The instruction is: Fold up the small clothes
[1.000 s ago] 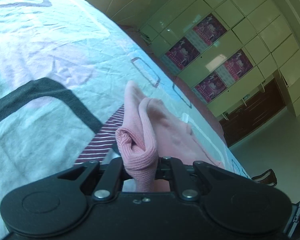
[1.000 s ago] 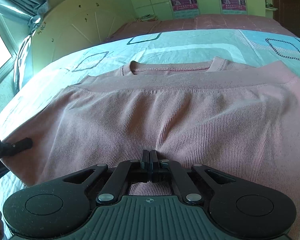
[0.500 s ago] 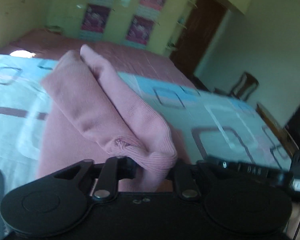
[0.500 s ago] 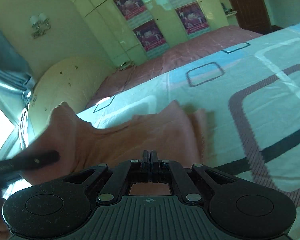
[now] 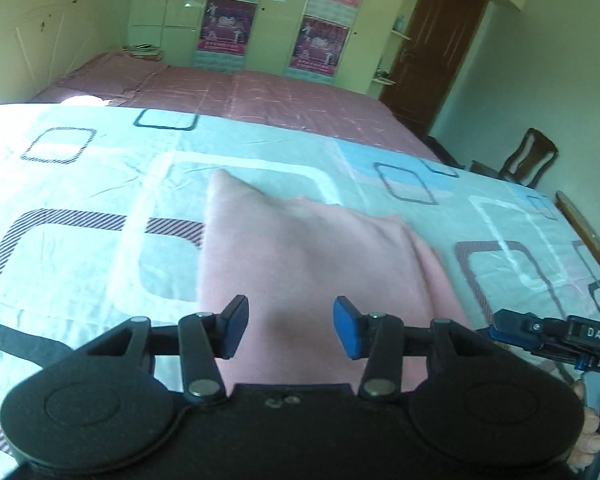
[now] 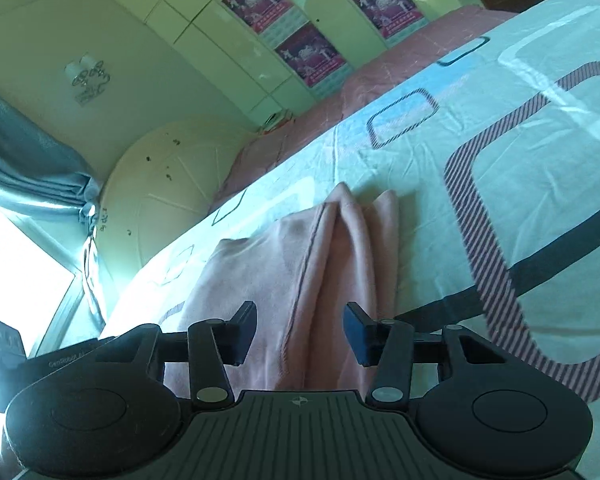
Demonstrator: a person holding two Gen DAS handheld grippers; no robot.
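Observation:
A pink knitted garment [image 5: 300, 252] lies folded on the patterned bedsheet [image 5: 80, 184]. My left gripper [image 5: 290, 330] is open and empty just above the garment's near edge. In the right wrist view the same garment [image 6: 300, 264] shows stacked layers and a seam line. My right gripper [image 6: 300, 334] is open and empty over its near end. The right gripper's tip [image 5: 540, 330] shows at the right edge of the left wrist view, beside the garment.
The bed carries a pink bedspread [image 5: 260, 92] at the far side and a cream headboard [image 6: 168, 196]. A wardrobe with posters [image 5: 276, 16], a brown door [image 5: 432, 48] and a wooden chair [image 5: 528, 160] stand beyond. A window with a grey curtain [image 6: 24, 176] is at left.
Both grippers have opened and let go of the pink garment, which now lies folded flat on the bed. Before, the left held a bunched fold and the right was shut on the fabric.

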